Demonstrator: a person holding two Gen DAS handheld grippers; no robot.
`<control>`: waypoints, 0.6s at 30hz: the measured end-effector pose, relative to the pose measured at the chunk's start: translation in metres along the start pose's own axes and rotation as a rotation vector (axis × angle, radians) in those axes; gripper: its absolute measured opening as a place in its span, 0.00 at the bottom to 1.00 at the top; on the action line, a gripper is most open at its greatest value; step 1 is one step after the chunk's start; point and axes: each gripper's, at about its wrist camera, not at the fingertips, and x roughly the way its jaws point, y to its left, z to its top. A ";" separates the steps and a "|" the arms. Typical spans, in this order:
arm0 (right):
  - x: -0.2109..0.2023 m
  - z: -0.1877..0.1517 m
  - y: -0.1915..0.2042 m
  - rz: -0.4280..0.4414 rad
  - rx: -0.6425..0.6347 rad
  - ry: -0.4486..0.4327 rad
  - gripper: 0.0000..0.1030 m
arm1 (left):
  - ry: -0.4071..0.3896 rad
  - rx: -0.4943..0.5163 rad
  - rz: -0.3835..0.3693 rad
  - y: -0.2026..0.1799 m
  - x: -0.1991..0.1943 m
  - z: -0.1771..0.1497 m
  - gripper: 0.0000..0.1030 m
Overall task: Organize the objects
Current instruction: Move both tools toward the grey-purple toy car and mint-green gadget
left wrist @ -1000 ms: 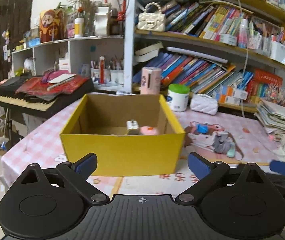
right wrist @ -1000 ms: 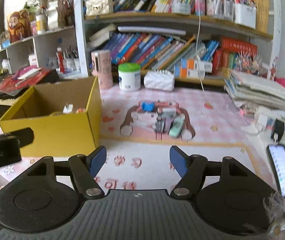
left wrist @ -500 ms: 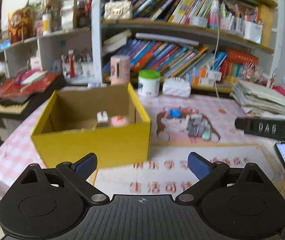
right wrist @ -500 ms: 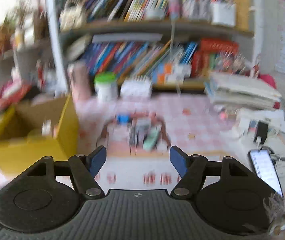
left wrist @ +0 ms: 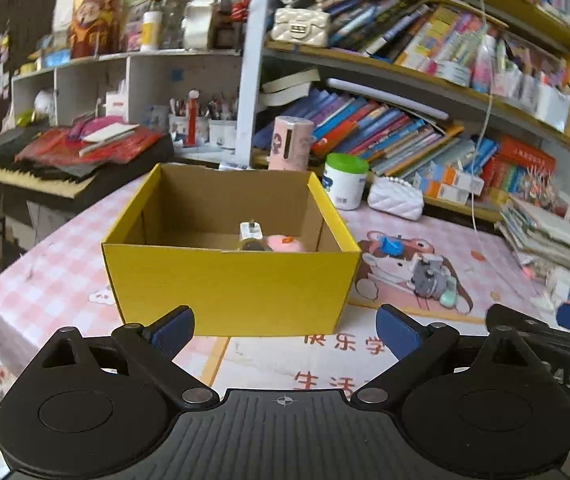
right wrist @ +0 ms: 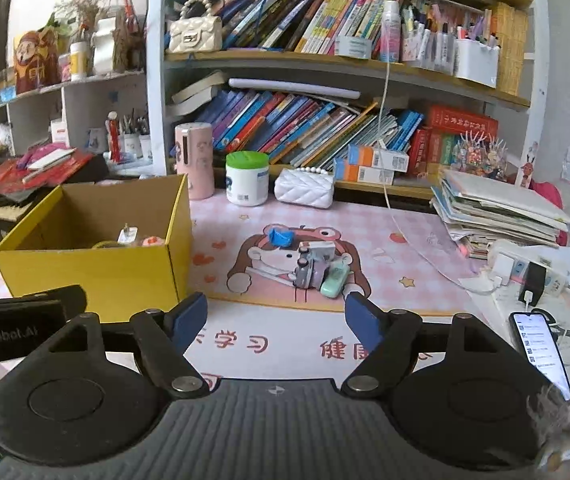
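A yellow cardboard box (left wrist: 229, 288) stands open on the pink desk mat, also in the right wrist view (right wrist: 97, 272). Inside lie a white charger plug (left wrist: 250, 232) and a pink round item (left wrist: 285, 243). Small objects sit together on the mat's bear picture: a blue clip (right wrist: 281, 237), a grey toy (right wrist: 309, 268) and a mint green case (right wrist: 335, 282). My left gripper (left wrist: 283, 330) is open and empty, just in front of the box. My right gripper (right wrist: 275, 320) is open and empty, short of the small objects.
A white jar with a green lid (right wrist: 247, 179), a pink cylinder (right wrist: 193, 166) and a white quilted purse (right wrist: 304, 188) stand at the back under bookshelves. A paper stack (right wrist: 497, 212), a power strip (right wrist: 525, 276) and a phone (right wrist: 537, 344) lie on the right. A keyboard (left wrist: 25, 176) is at the left.
The left view swung right half a second ago and has come back to face the box. The right view blurred and shifted right, then settled on the small objects. Both grippers stayed open.
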 end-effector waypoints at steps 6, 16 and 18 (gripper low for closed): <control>0.018 -0.001 -0.013 -0.044 0.073 0.073 0.79 | 0.034 0.035 -0.027 -0.005 0.017 0.003 0.97; 0.032 0.001 -0.023 -0.043 0.102 0.085 0.79 | 0.054 0.084 -0.024 -0.022 0.034 0.010 0.97; 0.036 0.000 -0.024 -0.043 0.109 0.103 0.79 | 0.064 0.101 -0.019 -0.027 0.036 0.010 0.97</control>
